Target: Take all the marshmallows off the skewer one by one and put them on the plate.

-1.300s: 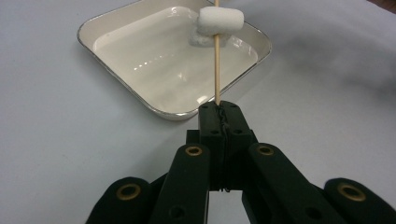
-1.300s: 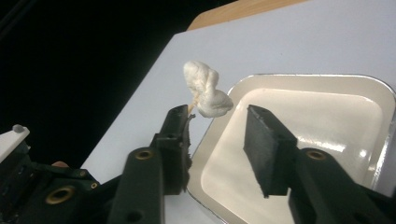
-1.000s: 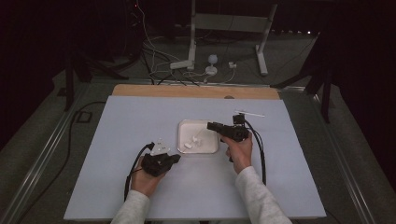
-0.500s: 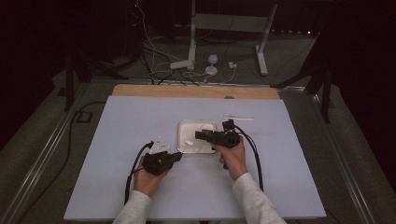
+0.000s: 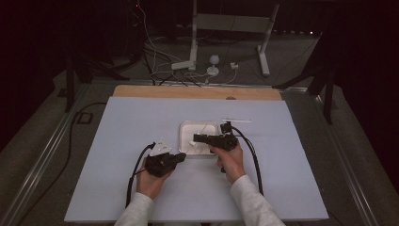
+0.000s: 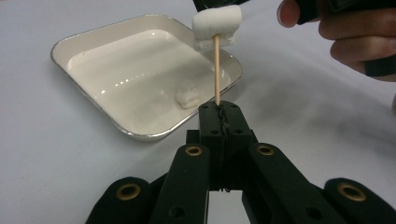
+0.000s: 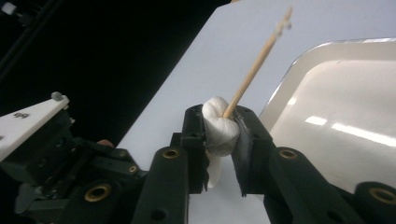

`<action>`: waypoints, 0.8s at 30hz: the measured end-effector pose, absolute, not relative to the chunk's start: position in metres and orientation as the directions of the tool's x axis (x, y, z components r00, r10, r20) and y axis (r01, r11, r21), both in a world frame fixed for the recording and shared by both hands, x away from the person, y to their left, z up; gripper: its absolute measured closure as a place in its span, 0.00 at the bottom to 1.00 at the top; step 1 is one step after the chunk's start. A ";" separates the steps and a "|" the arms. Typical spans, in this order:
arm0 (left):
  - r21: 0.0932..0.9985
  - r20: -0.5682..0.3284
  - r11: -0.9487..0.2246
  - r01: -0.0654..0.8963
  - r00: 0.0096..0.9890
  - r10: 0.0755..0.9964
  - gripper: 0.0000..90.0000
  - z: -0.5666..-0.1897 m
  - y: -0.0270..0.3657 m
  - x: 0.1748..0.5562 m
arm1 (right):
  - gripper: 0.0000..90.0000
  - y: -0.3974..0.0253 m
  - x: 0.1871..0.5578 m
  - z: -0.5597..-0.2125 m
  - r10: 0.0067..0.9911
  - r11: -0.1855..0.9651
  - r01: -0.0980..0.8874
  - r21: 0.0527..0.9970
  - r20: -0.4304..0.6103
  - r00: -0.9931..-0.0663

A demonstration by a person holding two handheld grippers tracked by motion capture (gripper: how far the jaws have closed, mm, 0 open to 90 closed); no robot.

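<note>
My left gripper [image 6: 219,112] is shut on the base of a wooden skewer [image 6: 216,70] that points up and away. The skewer runs through a white marshmallow [image 6: 217,25], and my right gripper [image 7: 219,125] is shut on that marshmallow [image 7: 218,128], squeezing it. The skewer's tip [image 7: 280,25] sticks out past the marshmallow. In the high view the left gripper [image 5: 180,157] and the right gripper [image 5: 197,139] meet at the near left corner of a white square tray [image 5: 188,127]. One more marshmallow [image 6: 189,98] lies in the tray [image 6: 93,42].
A thin pale stick [image 5: 236,121] lies on the white table cover just beyond the tray's right corner. A wooden table edge [image 5: 197,92] runs along the back. Cables and stand legs [image 5: 195,56] are on the floor behind.
My right gripper has moved left and nearer with the marshmallow, down to the left gripper's skewer. The left gripper has shifted slightly right toward the tray.
</note>
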State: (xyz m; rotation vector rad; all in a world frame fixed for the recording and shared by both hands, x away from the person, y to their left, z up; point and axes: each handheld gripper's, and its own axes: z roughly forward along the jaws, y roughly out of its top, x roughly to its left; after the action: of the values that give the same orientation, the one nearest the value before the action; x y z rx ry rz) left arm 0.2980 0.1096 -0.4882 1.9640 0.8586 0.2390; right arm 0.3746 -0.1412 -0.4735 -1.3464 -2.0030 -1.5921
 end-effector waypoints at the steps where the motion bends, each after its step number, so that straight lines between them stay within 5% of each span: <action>1: 0.830 -0.168 -0.309 0.465 0.736 0.656 1.00 -0.488 0.110 0.298 | 0.86 -0.142 0.374 -0.472 0.500 -0.030 0.768 0.640 0.674 -0.543; 13: 0.829 -0.100 -0.357 0.431 0.741 0.664 1.00 -0.485 0.112 0.295 | 0.89 -0.145 0.376 -0.461 0.523 -0.064 0.739 0.670 0.654 -0.547; 20: 0.812 -0.068 -0.395 0.430 0.742 0.667 1.00 -0.489 0.113 0.294 | 0.90 -0.174 0.385 -0.445 0.568 -0.176 0.699 0.694 0.651 -0.503; 24: 0.828 -0.132 -0.324 0.458 0.720 0.682 1.00 -0.488 0.121 0.296 | 0.89 -0.194 0.389 -0.432 0.573 -0.205 0.672 0.712 0.644 -0.507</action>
State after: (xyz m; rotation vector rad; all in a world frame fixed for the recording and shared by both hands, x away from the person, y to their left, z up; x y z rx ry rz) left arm 0.2957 0.1209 -0.4884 1.9793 0.8713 0.2981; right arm 0.3892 -0.1935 -0.4316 -1.5145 -1.9254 -1.8317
